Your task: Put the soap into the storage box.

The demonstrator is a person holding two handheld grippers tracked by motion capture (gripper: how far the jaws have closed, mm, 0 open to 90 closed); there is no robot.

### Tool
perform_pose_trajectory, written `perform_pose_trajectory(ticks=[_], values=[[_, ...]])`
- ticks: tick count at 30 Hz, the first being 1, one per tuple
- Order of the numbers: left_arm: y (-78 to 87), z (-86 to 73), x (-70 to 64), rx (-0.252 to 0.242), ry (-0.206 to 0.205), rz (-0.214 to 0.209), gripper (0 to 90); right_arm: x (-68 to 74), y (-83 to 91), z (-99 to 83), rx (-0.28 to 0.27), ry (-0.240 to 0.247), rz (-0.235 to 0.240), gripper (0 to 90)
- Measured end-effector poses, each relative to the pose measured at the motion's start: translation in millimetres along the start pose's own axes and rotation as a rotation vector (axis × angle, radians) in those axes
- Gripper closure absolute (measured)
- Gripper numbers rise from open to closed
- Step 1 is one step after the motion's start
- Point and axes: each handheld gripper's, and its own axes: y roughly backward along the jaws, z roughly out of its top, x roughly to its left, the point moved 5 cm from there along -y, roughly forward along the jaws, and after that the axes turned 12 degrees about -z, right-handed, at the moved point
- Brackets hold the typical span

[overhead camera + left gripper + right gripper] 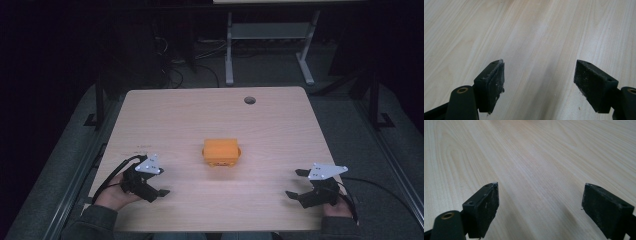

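Observation:
An orange box-shaped object sits near the middle of the light wooden table. My left gripper rests low at the front left of the table, held by a hand, and is open with nothing between its jaws. In the left gripper view its pads stand wide apart over bare wood. My right gripper lies at the front right, also open and empty. In the right gripper view its pads are spread over bare wood. Both grippers are apart from the orange object.
A round cable hole is set near the table's far edge. Behind the table stands the white frame of another desk with cables on the dark floor. Black cables trail from both grippers off the table's front corners.

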Motion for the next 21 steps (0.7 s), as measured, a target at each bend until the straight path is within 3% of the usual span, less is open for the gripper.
perform_pose_trajectory(ticks=[4,6,7,9,11,16,21], values=[[-0.7,-3.4,-0.4,0.006,0.008,0.002,23.9,0.2,-0.1,0.1,0.003,-0.002,-0.002,13.5],[-0.8,-5.8,-0.7,-0.015,0.023,-0.006,24.0,0.3,0.1,0.5,-0.001,-0.001,0.0,13.5],[-1.9,-8.5,-1.1,-0.05,0.04,-0.007,24.0,0.5,0.2,0.7,0.0,0.0,0.0,13.5],[-2.3,-12.7,-0.9,-0.038,0.043,0.0,24.0,1.0,-0.2,1.3,-0.003,0.004,0.003,13.5],[-3.3,-15.4,-1.0,-0.031,0.05,0.038,25.3,2.5,-1.0,2.7,-0.003,0.011,0.008,13.5],[-4.1,-16.0,-2.4,-0.039,0.051,0.047,24.3,5.8,-2.1,6.4,-0.012,0.039,0.021,13.5],[-4.3,-19.2,2.4,-0.054,0.08,0.052,22.0,6.0,-2.9,6.7,-0.011,0.043,0.029,13.5]])
